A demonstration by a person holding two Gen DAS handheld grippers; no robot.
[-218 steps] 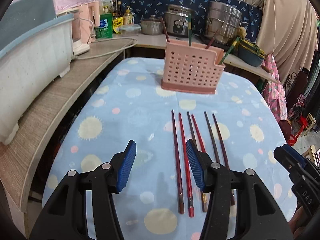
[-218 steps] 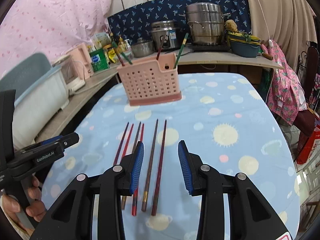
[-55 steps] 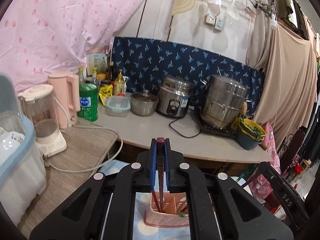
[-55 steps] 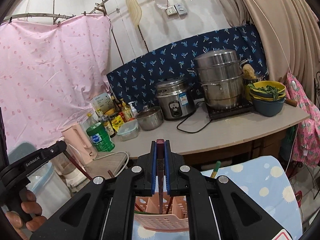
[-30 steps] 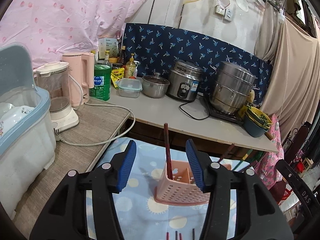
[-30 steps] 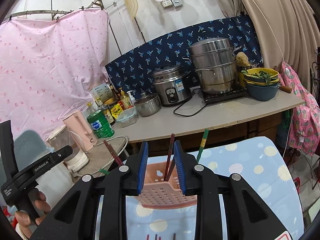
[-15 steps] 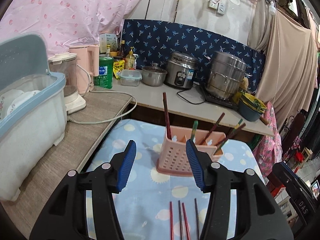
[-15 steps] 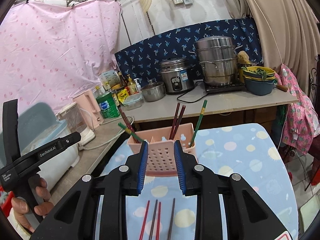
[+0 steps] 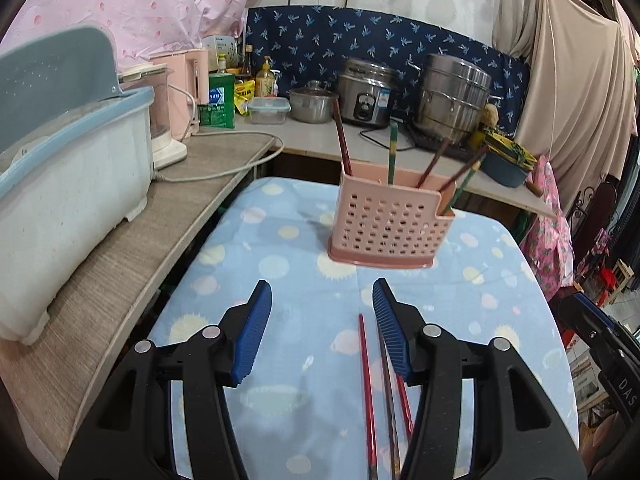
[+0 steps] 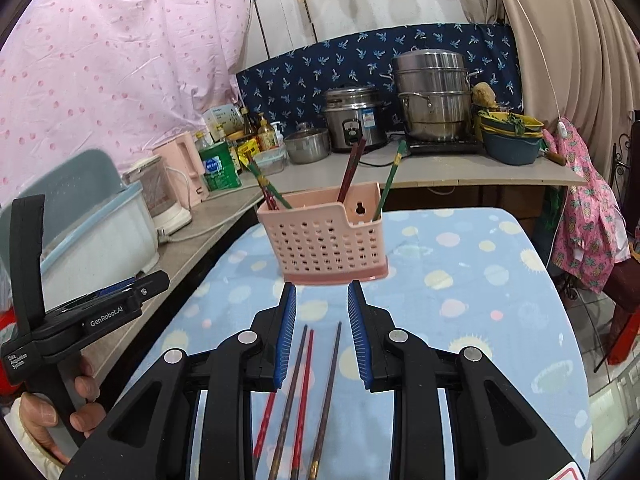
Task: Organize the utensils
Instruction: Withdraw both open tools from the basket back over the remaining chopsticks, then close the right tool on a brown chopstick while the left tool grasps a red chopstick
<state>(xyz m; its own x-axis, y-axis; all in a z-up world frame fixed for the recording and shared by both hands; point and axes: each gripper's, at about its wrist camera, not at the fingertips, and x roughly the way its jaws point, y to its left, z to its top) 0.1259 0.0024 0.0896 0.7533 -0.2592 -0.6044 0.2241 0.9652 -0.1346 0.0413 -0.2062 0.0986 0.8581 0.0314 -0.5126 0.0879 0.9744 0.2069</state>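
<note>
A pink perforated utensil basket (image 9: 390, 228) stands on the blue spotted tablecloth (image 9: 280, 264) and holds several chopsticks upright; it also shows in the right wrist view (image 10: 326, 236). Several loose red and brown chopsticks (image 9: 367, 396) lie on the cloth in front of it, seen too in the right wrist view (image 10: 306, 392). My left gripper (image 9: 322, 330) is open and empty above the cloth, left of the loose chopsticks. My right gripper (image 10: 322, 334) is open and empty, its fingers either side of the loose chopsticks, above them.
A wooden side counter (image 9: 132, 248) with a white and blue bin (image 9: 60, 184) runs along the left. Behind the table a counter holds a rice cooker (image 9: 366, 94), a steamer pot (image 9: 454, 102), bottles and a pink kettle (image 10: 184, 174). The table edge drops off at the right (image 10: 560, 320).
Both grippers let go of a chopstick each into the basket, opened, then drew back and down toward the loose chopsticks. Fewer chopsticks lie on the cloth than at the start.
</note>
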